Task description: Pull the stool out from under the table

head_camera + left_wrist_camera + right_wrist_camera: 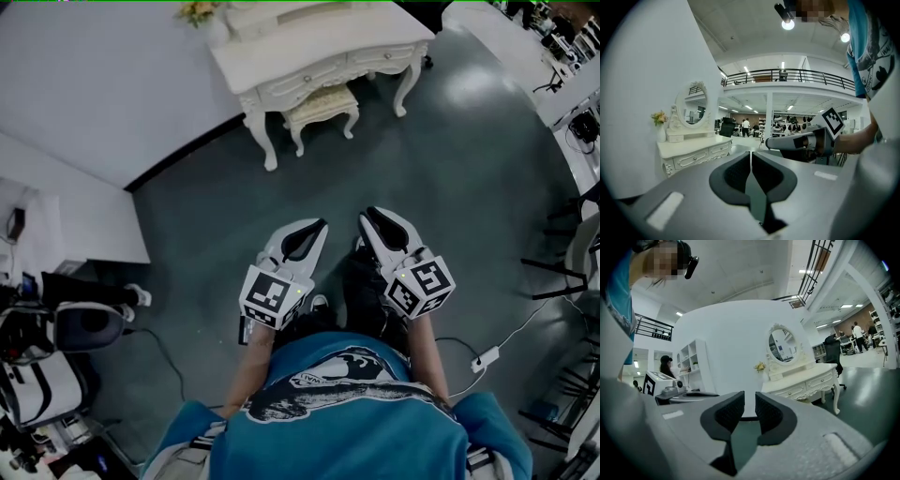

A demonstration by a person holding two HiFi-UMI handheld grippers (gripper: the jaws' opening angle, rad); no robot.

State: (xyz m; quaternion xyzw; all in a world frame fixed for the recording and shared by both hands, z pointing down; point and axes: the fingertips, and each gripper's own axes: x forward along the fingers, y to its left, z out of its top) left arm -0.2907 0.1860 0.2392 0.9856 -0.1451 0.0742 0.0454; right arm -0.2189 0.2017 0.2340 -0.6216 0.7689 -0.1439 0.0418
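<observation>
The white dressing table (281,54) stands by the far wall, with the cushioned white stool (323,101) tucked under it between the legs. Both grippers hang in mid-air close to the person's body, well short of the table and pointing toward it. My left gripper (319,225) is shut with nothing in it, and its pads meet in the left gripper view (751,154). My right gripper (367,217) stands slightly open beside it. A narrow empty gap shows between its pads in the right gripper view (750,398). That view also shows the table (806,380) ahead to the right.
Dark grey floor (309,187) lies between me and the table. A low white cabinet (84,220) and equipment (56,347) sit at the left. Black chair frames (567,258) and a floor cable with a plug (487,357) are at the right. Flowers (199,11) stand on the table.
</observation>
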